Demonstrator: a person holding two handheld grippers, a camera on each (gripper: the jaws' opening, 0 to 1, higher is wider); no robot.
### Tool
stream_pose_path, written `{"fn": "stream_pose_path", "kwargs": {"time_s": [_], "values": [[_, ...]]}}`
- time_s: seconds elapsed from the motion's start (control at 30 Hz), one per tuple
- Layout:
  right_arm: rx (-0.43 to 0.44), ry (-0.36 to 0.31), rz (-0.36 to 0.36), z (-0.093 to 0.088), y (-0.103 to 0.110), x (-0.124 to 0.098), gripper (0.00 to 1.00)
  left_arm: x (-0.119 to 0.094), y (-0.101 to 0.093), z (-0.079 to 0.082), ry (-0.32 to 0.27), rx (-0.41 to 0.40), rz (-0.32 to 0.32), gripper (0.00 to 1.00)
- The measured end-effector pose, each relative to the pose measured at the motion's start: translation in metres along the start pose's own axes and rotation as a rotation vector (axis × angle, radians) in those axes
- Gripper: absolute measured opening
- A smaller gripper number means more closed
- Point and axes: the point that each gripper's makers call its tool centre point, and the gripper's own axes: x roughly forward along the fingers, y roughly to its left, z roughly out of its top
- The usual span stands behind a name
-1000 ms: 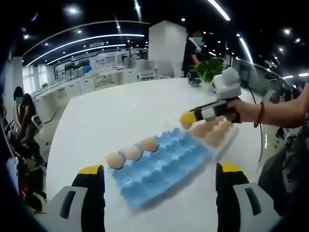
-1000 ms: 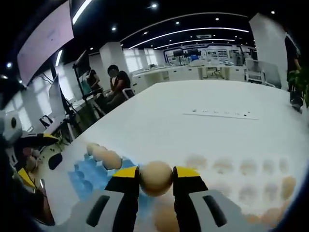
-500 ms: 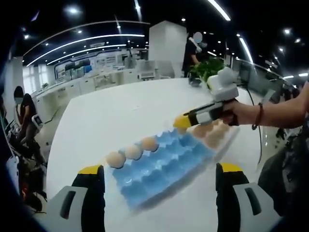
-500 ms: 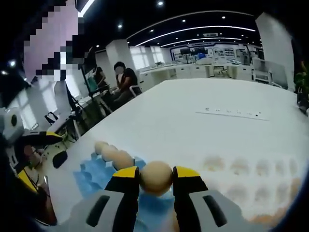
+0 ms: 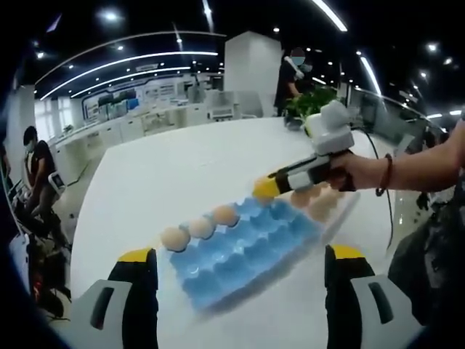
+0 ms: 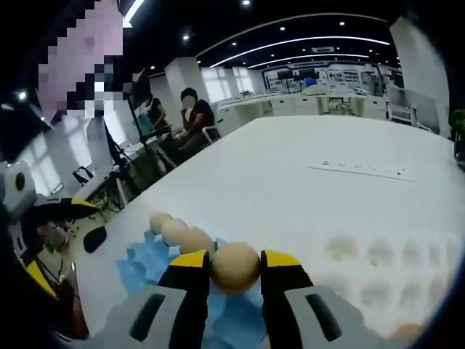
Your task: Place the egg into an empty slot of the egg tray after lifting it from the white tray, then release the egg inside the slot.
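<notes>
You were in the carrying step: the smooth tan egg was already off the white moulded tray and was pinched between the yellow-tipped jaws of your right gripper, which were closed snugly on its two sides. In the right gripper view, the egg hung above the near end of the light blue dimpled plastic egg tray, with a short row of tan eggs just beyond it along the tray's far edge. The white tray lay off to the right on the white tabletop, its hollows mostly pale and blurred.

In the left gripper view, your right gripper reached in from the right, its yellow tip over the far corner of the blue egg tray. Three eggs sat in a row along the tray's left edge, and the remaining slots looked empty. The white tray touched the blue tray's far end, with several eggs in it. Your left gripper was held low in front of the tray, its jaws spread wide apart with nothing between them.

The next move, as I judged it, called for lowering the egg straight down into an empty blue slot until it was cradled, and only then parting the jaws gently.
</notes>
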Motion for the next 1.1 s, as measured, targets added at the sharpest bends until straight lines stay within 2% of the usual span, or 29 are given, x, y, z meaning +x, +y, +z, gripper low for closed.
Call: {"fn": "stream_pose_path", "kwargs": {"time_s": [0.4,1.1], "values": [[-0.008,0.006,0.017,0.0,0.007,0.012,0.28,-0.004,0.003,-0.001,-0.007,-0.011,0.011,0.97],[-0.061,0.043,0.011,-0.011,0.009,0.028,0.28,-0.01,0.0,-0.003,-0.002,-0.023,0.031,0.97]]}}
